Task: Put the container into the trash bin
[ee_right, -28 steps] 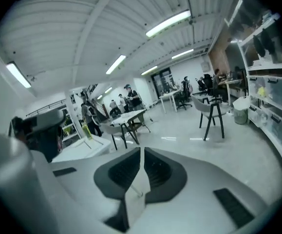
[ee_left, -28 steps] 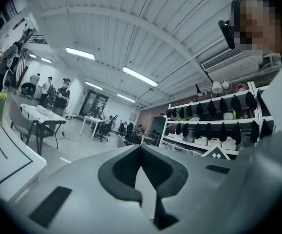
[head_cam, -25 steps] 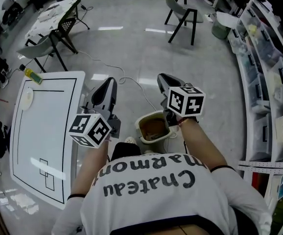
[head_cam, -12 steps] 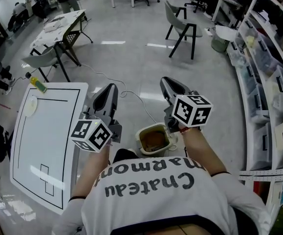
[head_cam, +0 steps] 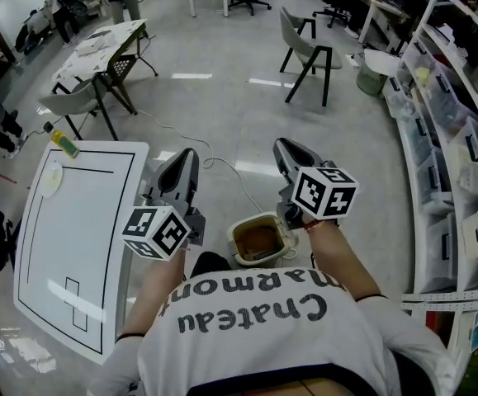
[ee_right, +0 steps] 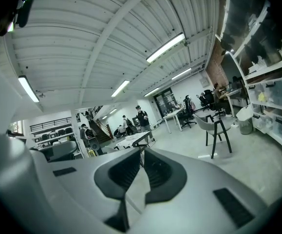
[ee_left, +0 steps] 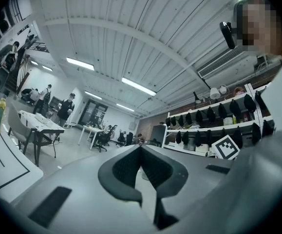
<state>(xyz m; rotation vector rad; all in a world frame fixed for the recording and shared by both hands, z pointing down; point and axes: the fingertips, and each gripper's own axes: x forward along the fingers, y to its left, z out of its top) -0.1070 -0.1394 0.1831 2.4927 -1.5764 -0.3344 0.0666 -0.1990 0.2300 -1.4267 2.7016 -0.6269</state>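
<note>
The trash bin stands on the floor right in front of the person, white-rimmed with a brown inside. It lies between and below the two grippers. My left gripper is held above the floor beside the white table, pointing away from the body, jaws together and nothing in them. My right gripper is held above the bin's right side, also shut and holding nothing. I cannot make out a container in either gripper. A small white round object lies on the table's far left corner.
A yellow-green bottle lies at the table's far edge. A cable runs across the floor ahead. Shelves with bins line the right side. Grey chairs and another table stand farther back, with people in the distance.
The head view has tilted up, so the bin now sits lower in the picture, closer to the person's body. Both grippers stay shut and hold about the same pose.
</note>
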